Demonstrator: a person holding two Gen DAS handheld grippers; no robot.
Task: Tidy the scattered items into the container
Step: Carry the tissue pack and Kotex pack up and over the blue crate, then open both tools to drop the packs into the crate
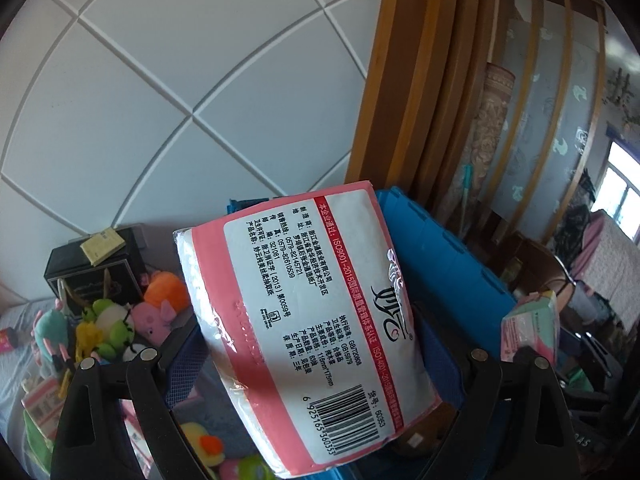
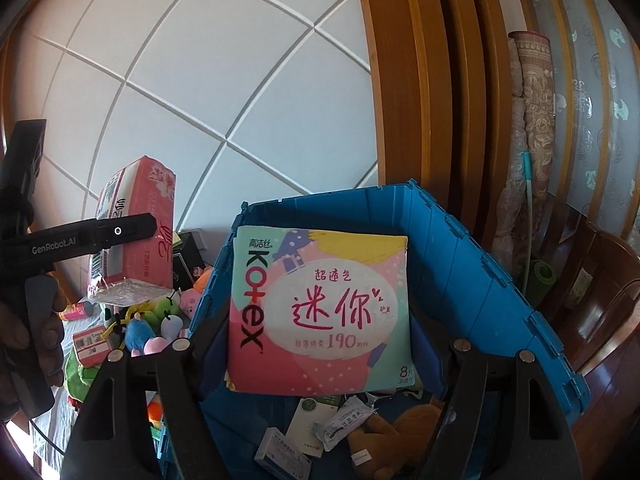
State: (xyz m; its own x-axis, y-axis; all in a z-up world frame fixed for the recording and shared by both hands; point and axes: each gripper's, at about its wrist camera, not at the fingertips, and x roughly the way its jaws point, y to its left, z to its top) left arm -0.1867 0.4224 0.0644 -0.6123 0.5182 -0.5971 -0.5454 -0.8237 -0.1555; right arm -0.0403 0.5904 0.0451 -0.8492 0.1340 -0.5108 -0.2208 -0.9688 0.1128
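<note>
While both grippers are raised over the open blue plastic crate (image 2: 460,264), each is seen clamped on a soft pack. The left gripper (image 1: 312,360) is closed on a pink-and-white plastic-wrapped tissue pack (image 1: 304,320), which is held tilted, its printed label and barcode turned toward the camera; in the right wrist view the same pack (image 2: 136,224) is seen hanging in the air just outside the crate's left wall, pinched between black fingers (image 2: 124,230). The right gripper (image 2: 320,344) is closed on a flat, pastel-coloured pack of sanitary pads (image 2: 320,312), which is held upright above the crate's interior, near its left wall, with its printed face toward the camera. On the crate floor below it, a brown plush toy (image 2: 400,432), small white sachets (image 2: 344,420) and a small blue-and-white box (image 2: 280,458) are seen lying together. Outside the crate's left wall, a heap of plush toys (image 1: 120,320) in green, pink, orange and blue is spread on a pale cloth (image 1: 16,344), with a black box (image 1: 92,272) behind it by the white panelled wall (image 1: 160,100). Whether the held packs touch the crate's rim cannot be told.
</note>
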